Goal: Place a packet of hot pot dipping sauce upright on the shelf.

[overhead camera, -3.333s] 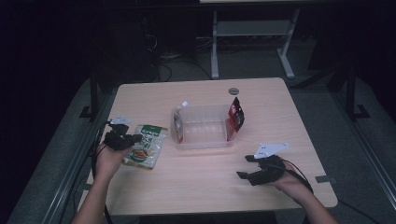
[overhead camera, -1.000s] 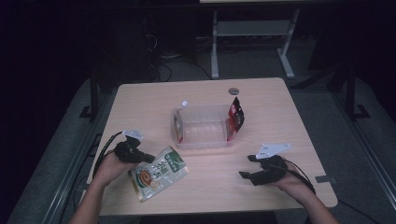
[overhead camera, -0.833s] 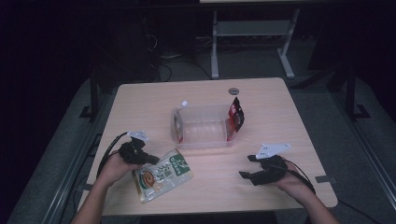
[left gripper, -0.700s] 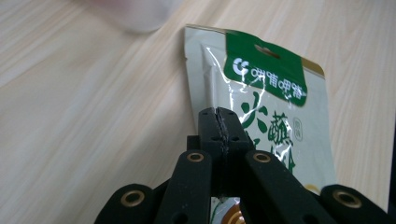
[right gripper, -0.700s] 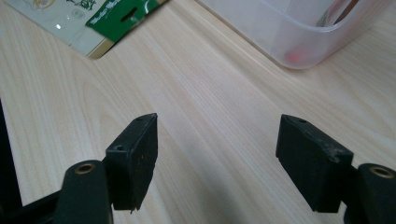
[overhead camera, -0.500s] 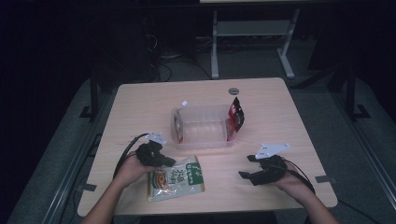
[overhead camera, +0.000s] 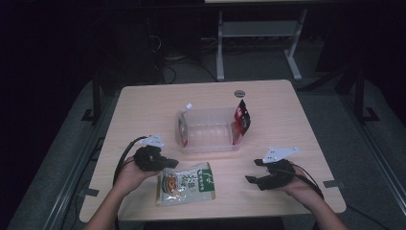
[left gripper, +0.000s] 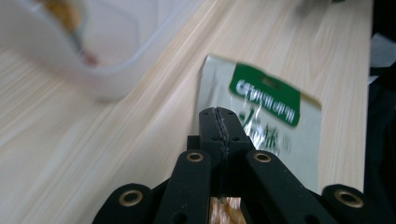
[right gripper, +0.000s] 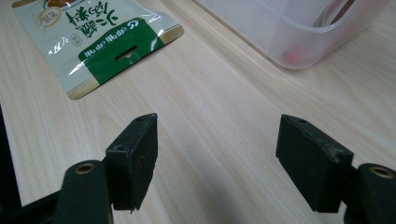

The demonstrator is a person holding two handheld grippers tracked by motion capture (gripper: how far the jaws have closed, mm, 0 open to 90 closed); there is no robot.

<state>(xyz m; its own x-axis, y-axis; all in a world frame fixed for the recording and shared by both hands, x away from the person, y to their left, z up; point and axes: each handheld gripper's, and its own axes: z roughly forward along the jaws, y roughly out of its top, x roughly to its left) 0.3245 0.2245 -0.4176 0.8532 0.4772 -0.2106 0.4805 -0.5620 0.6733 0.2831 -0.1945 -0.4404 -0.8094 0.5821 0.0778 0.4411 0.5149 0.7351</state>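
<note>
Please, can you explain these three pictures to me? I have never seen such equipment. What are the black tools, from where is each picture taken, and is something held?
A person sits at a wooden table with a black hand-held gripper in each hand. The high view looks down from above. The other two cameras ride on the tools themselves.

The left hand-held gripper is shut on the edge of a green and white snack packet. The right hand-held gripper is open and holds nothing.

Farther back stands a clear plastic box, with a red and black packet at its right end.
</note>
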